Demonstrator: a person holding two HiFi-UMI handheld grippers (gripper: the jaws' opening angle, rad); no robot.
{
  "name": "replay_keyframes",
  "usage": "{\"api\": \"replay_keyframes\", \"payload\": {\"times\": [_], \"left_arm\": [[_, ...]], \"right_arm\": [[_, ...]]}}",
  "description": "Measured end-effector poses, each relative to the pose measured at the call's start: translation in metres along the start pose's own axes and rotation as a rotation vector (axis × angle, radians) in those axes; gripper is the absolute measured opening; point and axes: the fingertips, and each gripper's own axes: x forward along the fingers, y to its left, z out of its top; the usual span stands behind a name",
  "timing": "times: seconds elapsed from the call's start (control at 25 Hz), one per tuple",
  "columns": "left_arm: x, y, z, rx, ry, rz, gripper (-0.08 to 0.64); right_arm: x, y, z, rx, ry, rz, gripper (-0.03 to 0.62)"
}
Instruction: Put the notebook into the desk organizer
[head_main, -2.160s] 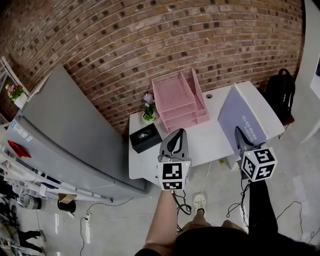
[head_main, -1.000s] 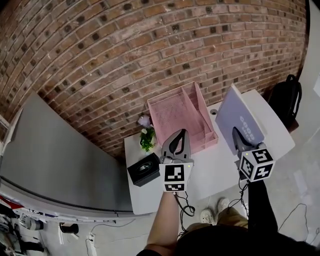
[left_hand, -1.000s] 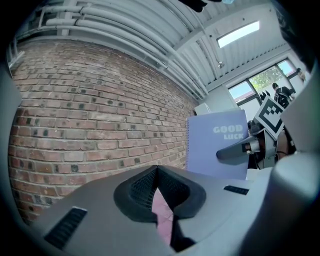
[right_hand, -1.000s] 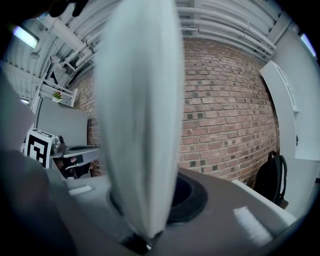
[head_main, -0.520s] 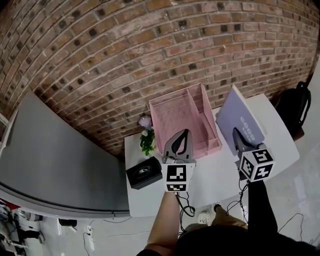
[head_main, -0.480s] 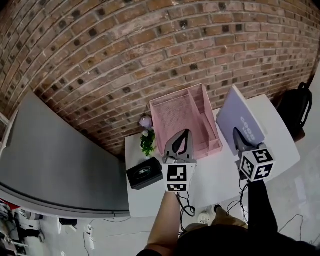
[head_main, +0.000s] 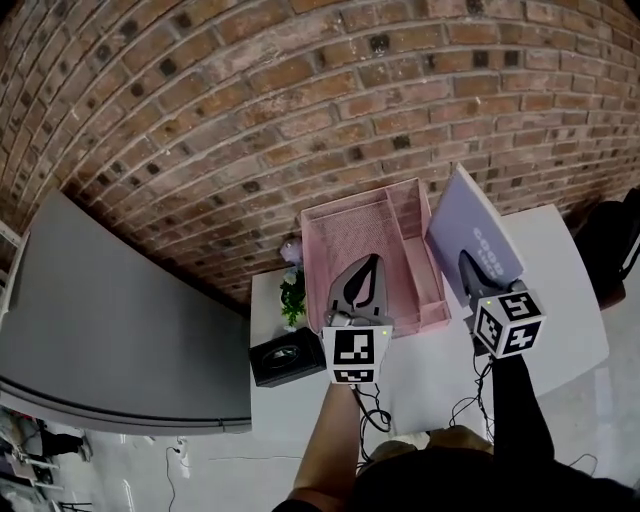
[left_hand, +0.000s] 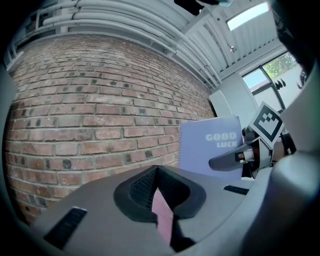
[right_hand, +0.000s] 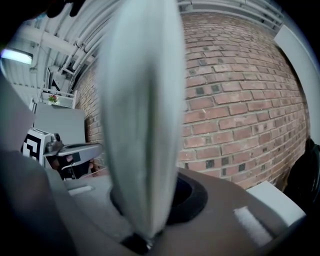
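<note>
In the head view the lavender spiral notebook (head_main: 465, 232) stands upright on edge in the air, and my right gripper (head_main: 468, 262) is shut on its lower edge. It hangs just right of the pink mesh desk organizer (head_main: 352, 232), which sits on the white table (head_main: 545, 290) against the brick wall. My left gripper (head_main: 370, 264) is shut and holds nothing, hovering over the organizer's front. The left gripper view shows the notebook (left_hand: 210, 145) cover with the right gripper (left_hand: 235, 157) on it. The right gripper view sees the notebook (right_hand: 142, 115) edge-on between the jaws.
A black tissue box (head_main: 285, 360) and a small potted plant (head_main: 293, 298) stand on the table left of the organizer. A grey cabinet (head_main: 110, 320) runs along the left. A dark bag (head_main: 625, 250) is at the far right. Cables hang below the table's front edge.
The table and organizer have drawn closer under both grippers. The notebook, still held, now stands right beside the organizer's right wall. The left gripper now overlaps the organizer's front.
</note>
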Motion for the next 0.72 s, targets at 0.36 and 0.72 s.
{"api": "replay_keyframes", "payload": {"times": [0.36, 0.72], "left_arm": [[0.034, 0.004, -0.012, 0.031, 0.022, 0.015, 0.009], [0.053, 0.015, -0.023, 0.021, 0.031, 0.025, 0.009]], "right_arm": [[0.058, -0.015, -0.023, 0.077, 0.042, 0.053, 0.034], [0.098, -0.025, -0.053, 0.127, 0.083, 0.054, 0.034]]}}
